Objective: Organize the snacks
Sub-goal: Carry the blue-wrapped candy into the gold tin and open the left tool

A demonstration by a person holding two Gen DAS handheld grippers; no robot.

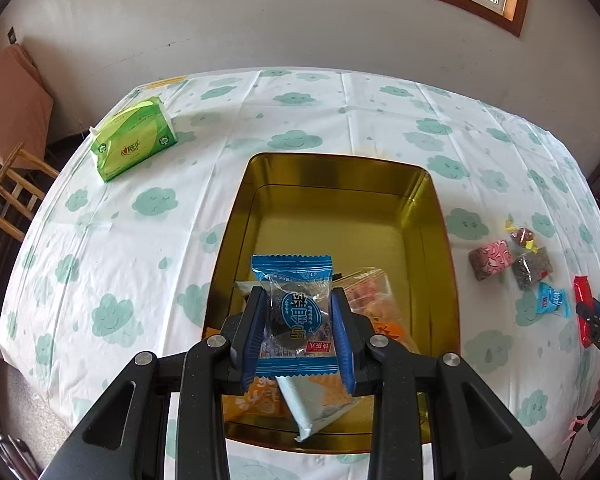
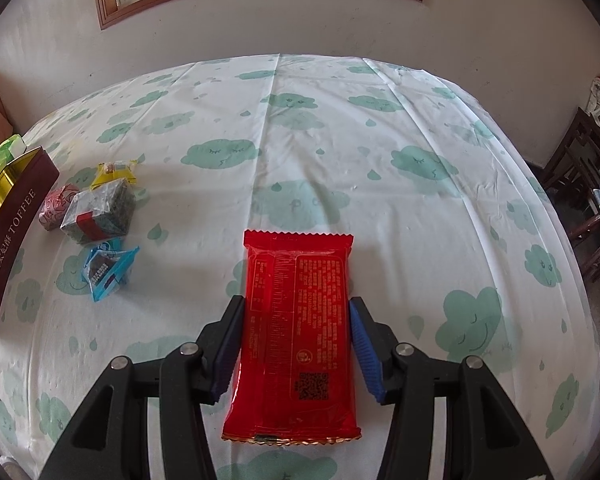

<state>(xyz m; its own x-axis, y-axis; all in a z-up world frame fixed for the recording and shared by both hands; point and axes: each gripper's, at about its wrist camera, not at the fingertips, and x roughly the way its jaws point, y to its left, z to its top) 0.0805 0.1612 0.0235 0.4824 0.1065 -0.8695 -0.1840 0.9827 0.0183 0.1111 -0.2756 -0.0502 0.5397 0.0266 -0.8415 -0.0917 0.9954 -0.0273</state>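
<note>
tissues: green pack (image 1: 134,138), far left on worktop (image 1: 100,240)
left tongs (image 1: 300,334): pinching blue snack (image 1: 294,312) above tin (image 1: 340,208) (few snacks inside)
right tongs (image 2: 296,344): spread, red pack (image 2: 296,336) between

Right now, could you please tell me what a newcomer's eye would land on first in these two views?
The open gold metal tin at mid-table draws the eye, with the left gripper above it shut on a blue-and-clear wrapped snack. Next comes the bright red foil packet lying flat on the cloud-print tablecloth, between the fingers of the right gripper. A green tissue pack sits at the far left.
</note>
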